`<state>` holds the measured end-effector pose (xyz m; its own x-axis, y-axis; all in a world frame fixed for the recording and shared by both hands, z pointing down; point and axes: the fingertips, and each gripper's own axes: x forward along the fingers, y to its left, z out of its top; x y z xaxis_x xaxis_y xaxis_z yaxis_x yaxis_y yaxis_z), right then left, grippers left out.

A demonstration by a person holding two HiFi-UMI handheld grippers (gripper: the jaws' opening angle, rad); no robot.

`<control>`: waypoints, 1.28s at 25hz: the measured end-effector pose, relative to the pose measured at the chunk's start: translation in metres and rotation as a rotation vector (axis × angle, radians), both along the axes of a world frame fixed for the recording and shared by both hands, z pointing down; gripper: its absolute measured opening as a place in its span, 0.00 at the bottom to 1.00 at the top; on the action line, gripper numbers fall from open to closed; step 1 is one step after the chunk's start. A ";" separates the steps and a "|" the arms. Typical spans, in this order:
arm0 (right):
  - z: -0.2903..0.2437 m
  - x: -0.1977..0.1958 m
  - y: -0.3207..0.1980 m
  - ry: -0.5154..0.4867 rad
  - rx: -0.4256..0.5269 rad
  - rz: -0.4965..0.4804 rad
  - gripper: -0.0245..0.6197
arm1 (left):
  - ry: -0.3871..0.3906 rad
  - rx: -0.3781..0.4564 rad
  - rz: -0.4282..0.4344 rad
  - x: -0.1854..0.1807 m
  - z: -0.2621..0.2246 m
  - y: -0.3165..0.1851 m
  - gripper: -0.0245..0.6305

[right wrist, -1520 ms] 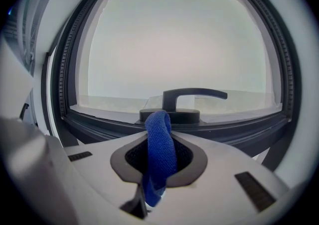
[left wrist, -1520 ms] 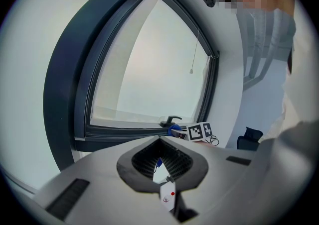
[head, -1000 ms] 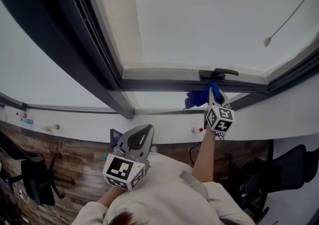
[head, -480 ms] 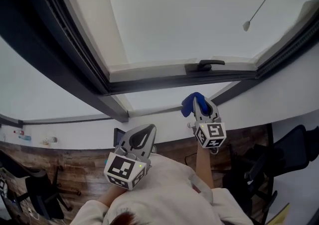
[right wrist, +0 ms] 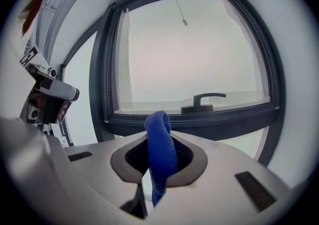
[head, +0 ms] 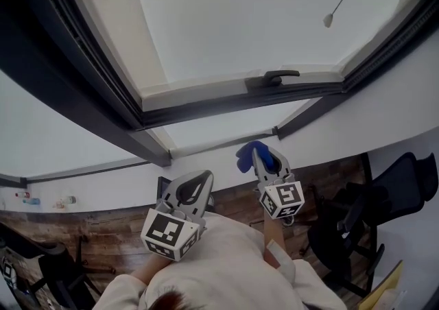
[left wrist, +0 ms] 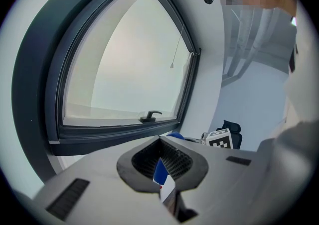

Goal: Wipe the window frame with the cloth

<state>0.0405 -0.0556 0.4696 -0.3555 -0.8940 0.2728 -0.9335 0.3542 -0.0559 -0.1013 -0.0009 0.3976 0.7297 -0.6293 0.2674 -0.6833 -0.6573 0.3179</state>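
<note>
The right gripper (head: pixel 263 159) clamps the cloth (head: pixel 245 155), its fold poking toward the window frame (head: pixel 206 111) at 12 o'clock for wiping. The left gripper (head: pixel 195 182) idles, closed and empty.

Black office chair (head: pixel 411 175), wood-plank floor (head: pixel 82 230), hanging pull cord (head: pixel 328 20), black window handle (head: pixel 274 77)

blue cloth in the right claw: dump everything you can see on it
Deep blue cloth, fine nubbly weave like microfibre, bunched into a narrow folded strip. The right claw is shut on it: a rounded loop sticks out past the jaw tips, a tail hangs back through the jaw opening. From the head view it sits below the window frame, apparently touching only the claw.
</note>
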 end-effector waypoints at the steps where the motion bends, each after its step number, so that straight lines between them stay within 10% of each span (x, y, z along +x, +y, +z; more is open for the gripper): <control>1: -0.001 -0.004 0.000 0.001 0.002 -0.002 0.12 | 0.004 -0.002 0.004 -0.002 0.000 0.001 0.04; 20: -0.012 -0.272 -0.086 0.080 0.044 -0.422 0.12 | 0.013 -0.026 -0.292 -0.172 -0.004 0.005 0.04; 32: 0.031 -0.308 -0.096 0.224 0.016 -0.480 0.12 | 0.020 -0.013 -0.429 -0.216 -0.006 0.011 0.05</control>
